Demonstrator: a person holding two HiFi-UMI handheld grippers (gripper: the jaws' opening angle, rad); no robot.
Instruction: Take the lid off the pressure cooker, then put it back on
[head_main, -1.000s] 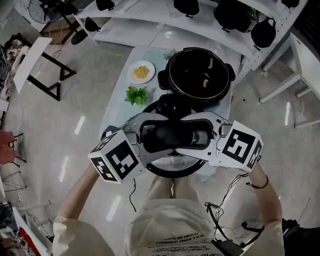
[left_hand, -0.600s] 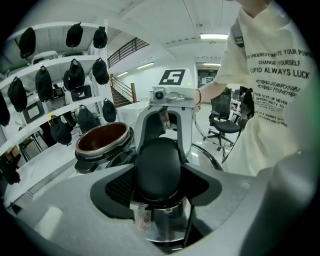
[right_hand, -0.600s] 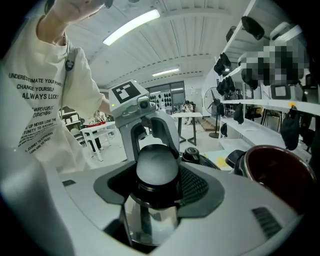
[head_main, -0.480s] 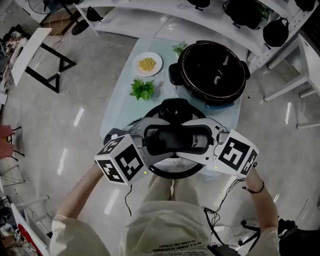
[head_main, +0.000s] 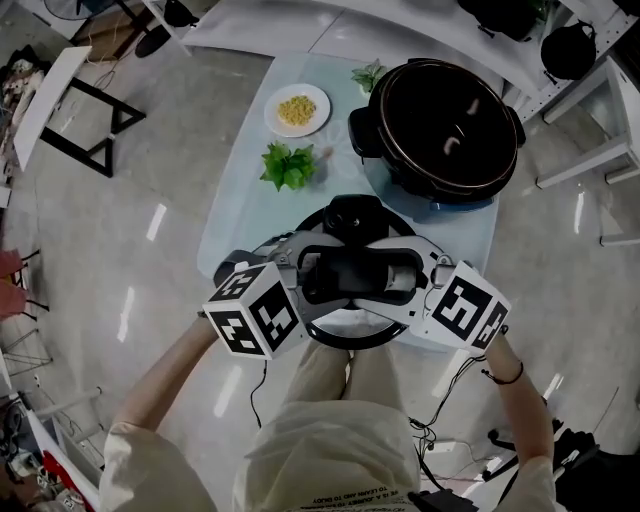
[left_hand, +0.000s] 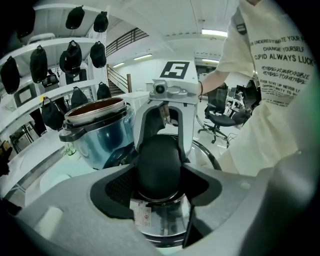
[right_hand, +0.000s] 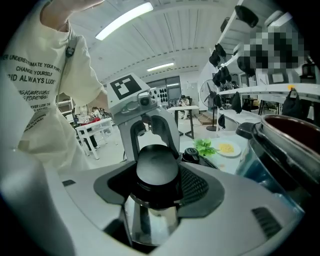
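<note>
The steel lid (head_main: 352, 338) hangs over the near end of the pale table (head_main: 240, 215), held by its black handle (head_main: 350, 272). My left gripper (head_main: 318, 272) is shut on the handle's left end and my right gripper (head_main: 398, 272) on its right end. In the left gripper view the handle (left_hand: 159, 167) fills the jaws of my left gripper (left_hand: 159, 184), with the right gripper facing it. In the right gripper view my right gripper (right_hand: 157, 189) clamps the handle (right_hand: 157, 170) above the shiny lid dome. The open pressure cooker pot (head_main: 445, 125) stands at the table's far right, apart from the lid.
A white plate of yellow kernels (head_main: 297, 109) and a bunch of green leaves (head_main: 288, 165) lie on the table's left half. White shelves with dark pots (head_main: 570, 45) stand behind the table. A black-legged stand (head_main: 95, 125) is on the floor at the left.
Both grippers have sunk with the lid toward the near end of the table. Their grip on the handle looks the same. The pot has not moved.
</note>
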